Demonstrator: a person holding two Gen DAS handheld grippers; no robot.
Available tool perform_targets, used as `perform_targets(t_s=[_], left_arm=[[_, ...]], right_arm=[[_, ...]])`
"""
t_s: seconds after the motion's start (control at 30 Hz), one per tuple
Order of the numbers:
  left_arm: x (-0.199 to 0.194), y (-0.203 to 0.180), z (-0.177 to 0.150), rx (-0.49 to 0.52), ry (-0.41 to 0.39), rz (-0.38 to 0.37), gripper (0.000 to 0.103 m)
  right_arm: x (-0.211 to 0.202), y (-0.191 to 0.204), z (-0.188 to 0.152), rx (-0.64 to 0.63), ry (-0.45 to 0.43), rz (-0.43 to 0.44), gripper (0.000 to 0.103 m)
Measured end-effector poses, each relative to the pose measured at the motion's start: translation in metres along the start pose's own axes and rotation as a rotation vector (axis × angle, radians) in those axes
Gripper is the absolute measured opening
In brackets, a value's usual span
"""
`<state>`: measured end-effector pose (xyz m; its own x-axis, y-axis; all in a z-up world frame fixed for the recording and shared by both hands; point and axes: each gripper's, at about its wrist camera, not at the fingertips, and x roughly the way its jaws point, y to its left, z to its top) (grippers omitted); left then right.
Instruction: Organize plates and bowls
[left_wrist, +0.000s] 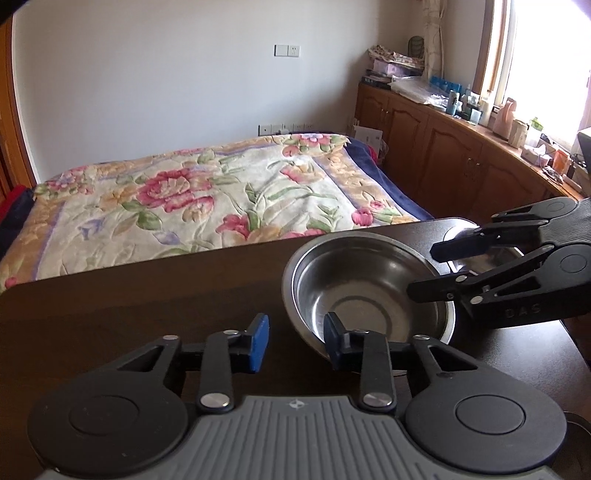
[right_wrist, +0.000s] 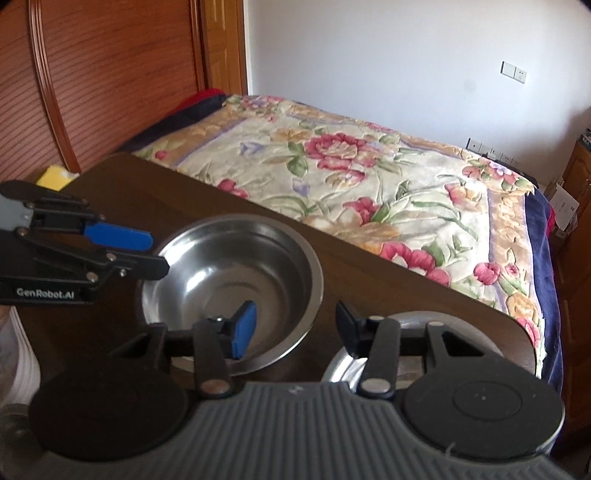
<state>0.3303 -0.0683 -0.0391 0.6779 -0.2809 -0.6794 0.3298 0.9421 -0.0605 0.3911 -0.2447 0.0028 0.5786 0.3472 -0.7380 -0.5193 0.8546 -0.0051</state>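
Steel bowl (left_wrist: 369, 291) stands on the dark counter (left_wrist: 147, 295), just ahead of the left tool (left_wrist: 295, 341) and slightly to its right. Both tools are released, grasping nothing; the right tool (right_wrist: 295, 328) hovers above the bowl's near rim.

A bed with flowered blanket (left_wrist: 207, 195) stands behind the dark surface (left_wrist: 147, 295); wooden cabinets (left_wrist: 443, 147) line the window wall.

One steel bowl (right_wrist: 236, 280) ahead of the right jaws and left of them, one steel plate (right_wrist: 413, 332) under those jaws, two grippers, one dark table (left_wrist: 147, 295) beneath, one bed (left_wrist: 207, 199) beyond.
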Motion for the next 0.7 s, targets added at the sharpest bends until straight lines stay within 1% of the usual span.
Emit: perform_targets(t_s=[0.03, 0.1, 0.17, 0.2, 0.23, 0.33, 0.47, 0.63, 0.7], left_arm=[[0.001, 0.0, 0.0, -0.004, 0.002, -0.006, 0.06], [0.003, 0.001, 0.0, -0.012, 0.006, -0.019, 0.058], [0.005, 0.0, -0.001, -0.015, 0.011, -0.022, 0.052], [0.006, 0.0, -0.001, -0.016, 0.014, -0.025, 0.051], [0.007, 0.0, -0.001, -0.017, 0.014, -0.026, 0.05], [0.007, -0.001, -0.001, -0.02, 0.015, -0.035, 0.048], [0.006, 0.003, -0.002, -0.039, 0.011, -0.041, 0.045], [0.001, 0.009, -0.003, -0.088, 0.009, -0.073, 0.042], [-0.002, 0.009, -0.003, -0.093, 0.007, -0.083, 0.041]], right_arm=[[0.002, 0.001, 0.0, -0.007, 0.009, -0.002, 0.048], [0.004, 0.002, 0.0, -0.014, 0.019, -0.001, 0.042], [0.005, 0.002, 0.0, -0.014, 0.031, 0.002, 0.034], [0.007, 0.002, 0.0, -0.012, 0.035, 0.008, 0.032], [0.008, 0.001, 0.0, -0.008, 0.038, 0.015, 0.025], [0.009, 0.002, 0.0, -0.005, 0.035, 0.015, 0.022], [0.006, -0.001, -0.001, 0.034, 0.012, 0.021, 0.017], [0.0, -0.003, -0.001, 0.066, -0.019, 0.022, 0.014], [-0.004, -0.003, 0.0, 0.073, -0.032, 0.02, 0.012]])
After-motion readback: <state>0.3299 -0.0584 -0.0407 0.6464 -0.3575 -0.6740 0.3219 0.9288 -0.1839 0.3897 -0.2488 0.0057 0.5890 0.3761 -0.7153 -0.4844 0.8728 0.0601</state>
